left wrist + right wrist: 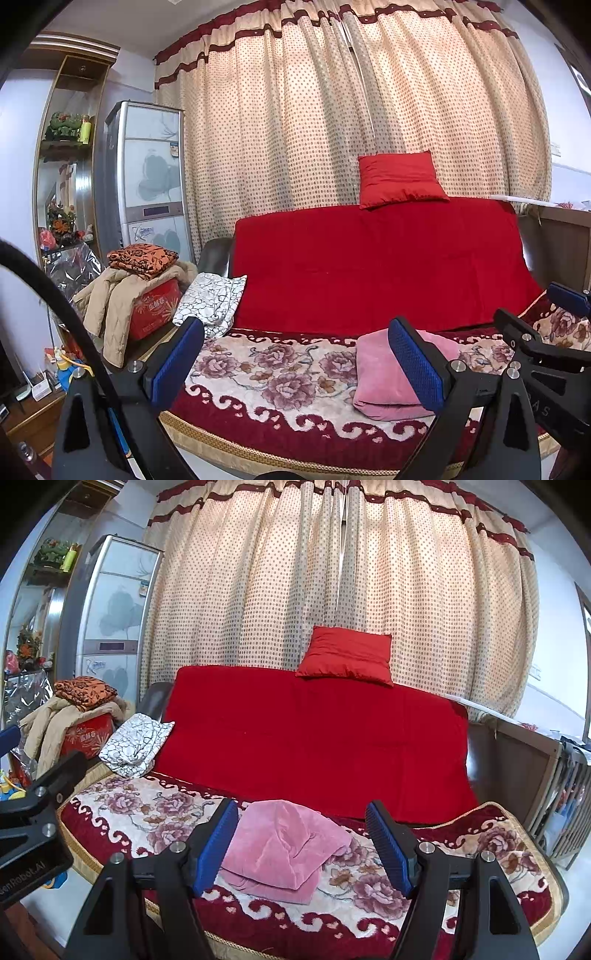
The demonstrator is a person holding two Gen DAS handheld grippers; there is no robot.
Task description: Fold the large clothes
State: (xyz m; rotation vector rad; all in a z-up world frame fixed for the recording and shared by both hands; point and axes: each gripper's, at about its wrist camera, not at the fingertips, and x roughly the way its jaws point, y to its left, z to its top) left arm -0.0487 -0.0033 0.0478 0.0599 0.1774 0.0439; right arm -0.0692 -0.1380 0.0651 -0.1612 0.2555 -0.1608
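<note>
Blue pads: both grippers carry blue ribbed pads on black fingers, and both point level toward the sofa.
Left gripper [299,354]: held off the sofa's front edge, jaws spread wide, nothing between them; its right finger [415,365] overlaps the pink garment's left part in the view, but contact cannot be told.
Right gripper [303,840]: also in front of the seat, jaws wide apart and holding nothing; seen at the right edge of the left wrist view, beside the left one.
Pink garment [280,845]: a soft plush piece, loosely folded into a bundle, lying on the floral blanket [147,812] near the seat's front, right of centre.
Garment and jaws: in the right wrist view it sits in the gap between the two fingers, just beyond them; in the left wrist view it lies toward the right finger.
Sofa back: covered by a red throw [314,738], a red cushion [345,655] on top.
Left end: a black-and-white patterned cloth [212,299] leans at the armrest; beyond it a beige jacket [110,295] and an orange folded cloth [142,258] rest on a red box [155,306].
Behind: dotted curtains [332,110].
</note>
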